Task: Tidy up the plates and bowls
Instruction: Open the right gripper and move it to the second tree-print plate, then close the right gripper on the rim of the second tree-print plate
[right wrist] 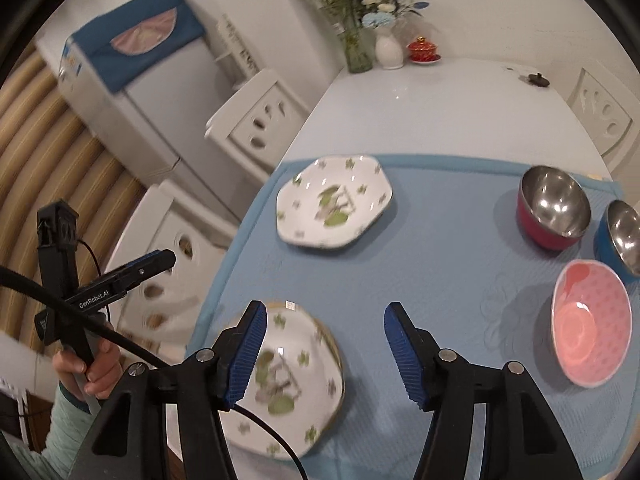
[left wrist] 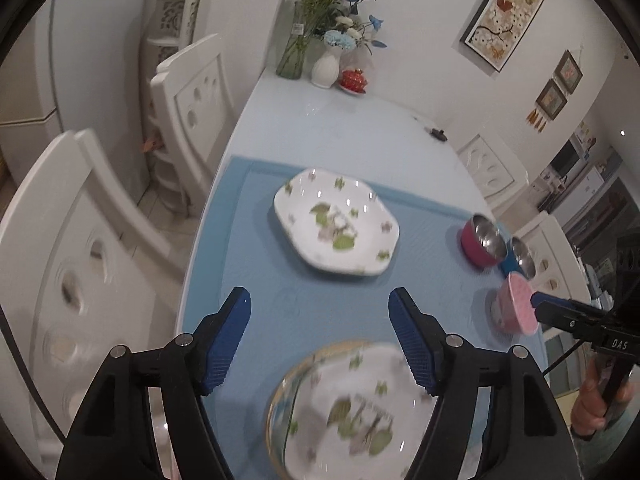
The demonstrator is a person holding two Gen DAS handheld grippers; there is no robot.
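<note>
Two white floral plates lie on a blue mat [left wrist: 320, 308]. The far plate [left wrist: 336, 222] [right wrist: 334, 202] sits mid-mat. The near gold-rimmed plate [left wrist: 352, 412] [right wrist: 292, 384] lies under my grippers. A red steel bowl [right wrist: 554, 212] [left wrist: 482, 242], a blue steel bowl [right wrist: 622, 236] [left wrist: 520, 260] and a pink bowl [right wrist: 590, 324] [left wrist: 516, 308] stand at the right. My left gripper [left wrist: 320, 340] is open and empty above the near plate. My right gripper [right wrist: 324, 352] is open and empty, just right of that plate.
The table [right wrist: 420, 108] carries flower vases [left wrist: 326, 66] and a red lidded cup [left wrist: 354, 79] at its far end, and a small dark object [left wrist: 438, 134]. White chairs [left wrist: 192, 100] stand along both sides. A fridge [right wrist: 140, 92] stands at the left.
</note>
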